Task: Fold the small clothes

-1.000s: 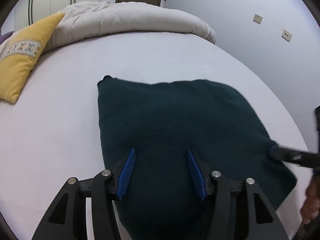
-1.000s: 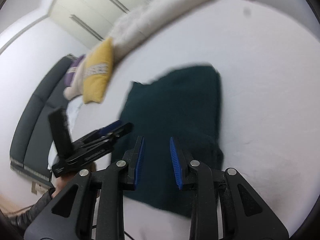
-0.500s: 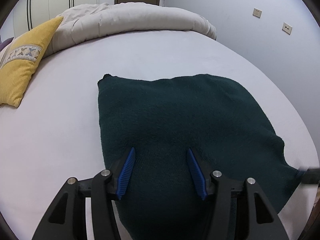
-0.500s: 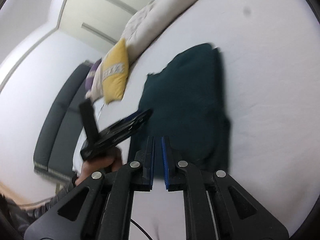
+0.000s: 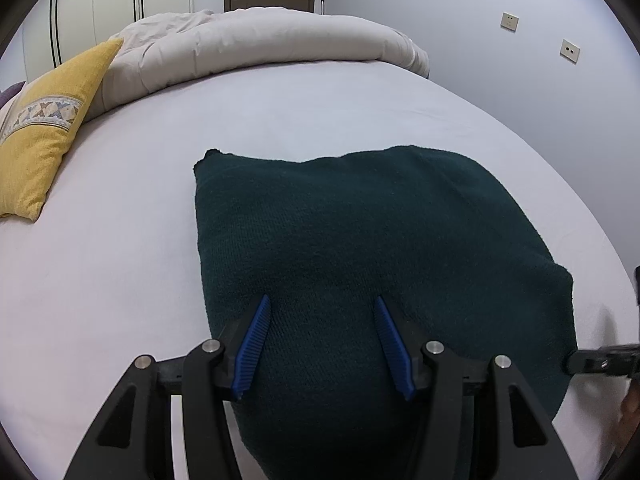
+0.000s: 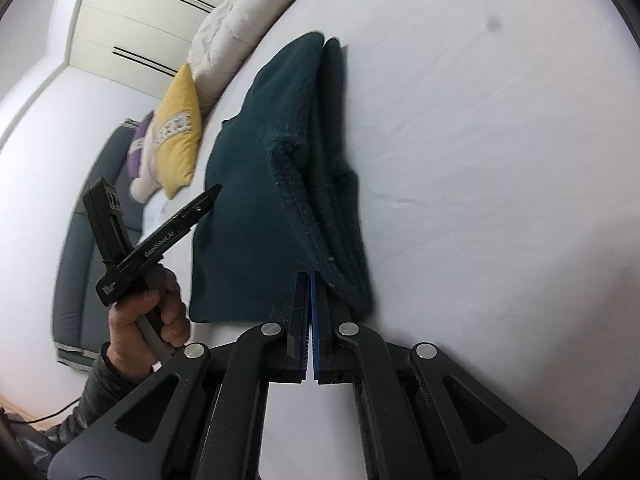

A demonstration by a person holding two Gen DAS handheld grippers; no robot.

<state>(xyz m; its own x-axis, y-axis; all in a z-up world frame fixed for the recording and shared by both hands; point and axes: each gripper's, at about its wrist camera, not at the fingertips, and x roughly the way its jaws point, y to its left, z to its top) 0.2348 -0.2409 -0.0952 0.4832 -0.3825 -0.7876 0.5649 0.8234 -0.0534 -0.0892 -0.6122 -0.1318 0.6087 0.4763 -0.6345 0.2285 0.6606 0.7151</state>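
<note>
White bed (image 5: 120, 280), dark green cloth (image 5: 360, 240) spread flat; left tool (image 5: 320, 344) held half-open above it, right tool (image 6: 311, 280) just clamped on cloth's near corner.

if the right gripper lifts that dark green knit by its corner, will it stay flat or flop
Probably flop: the dark green knit already sags into soft layered folds beside the right gripper, whose jaws have just been closing at its corner. It looks thick and fuzzy, so likely grippy, not slippery. Spread wide on the bed sheet, most of it would probably drag behind.
</note>
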